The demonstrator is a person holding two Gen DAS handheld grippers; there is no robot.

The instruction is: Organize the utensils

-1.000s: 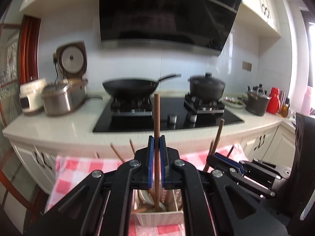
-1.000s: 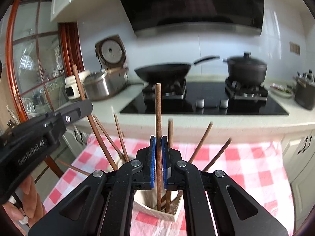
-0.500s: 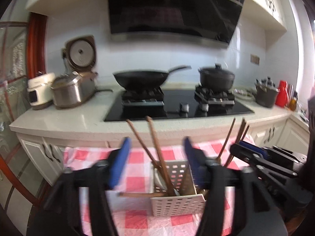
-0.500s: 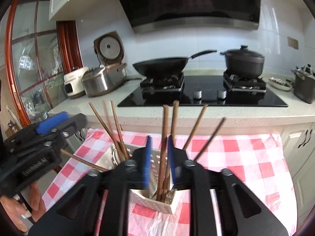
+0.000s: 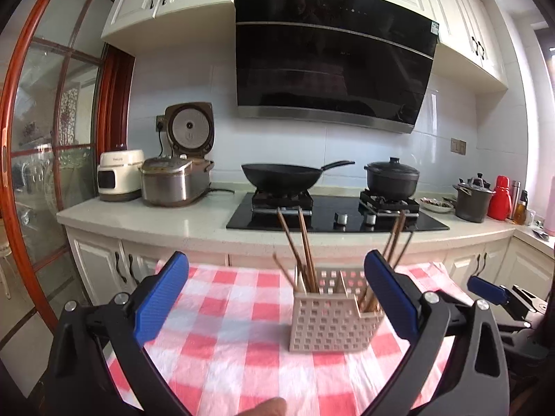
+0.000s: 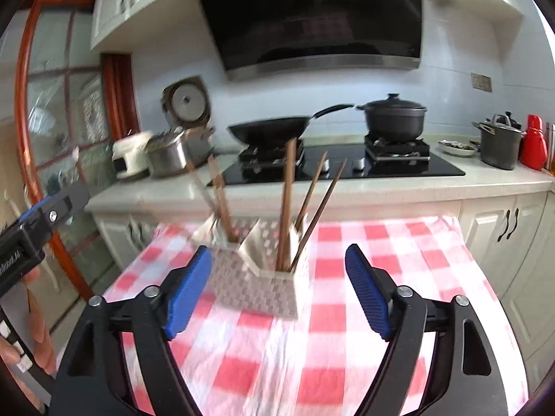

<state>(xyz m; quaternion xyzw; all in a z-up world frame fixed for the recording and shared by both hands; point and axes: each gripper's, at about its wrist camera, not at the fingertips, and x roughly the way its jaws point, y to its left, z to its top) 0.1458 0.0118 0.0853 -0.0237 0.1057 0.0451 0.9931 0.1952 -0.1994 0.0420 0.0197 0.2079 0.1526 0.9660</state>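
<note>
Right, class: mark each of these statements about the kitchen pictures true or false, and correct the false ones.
1. Chopsticks stand in the perforated holder. True.
2. The left gripper clamps a chopstick. False: its jaws are opening, with nothing pressed between them.
3. The holder sits on a red and white checked cloth. True.
4. The wok sits on that cloth. False: it sits on the stove.
5. The right gripper holds a spoon. False: its jaws are opening, empty.
</note>
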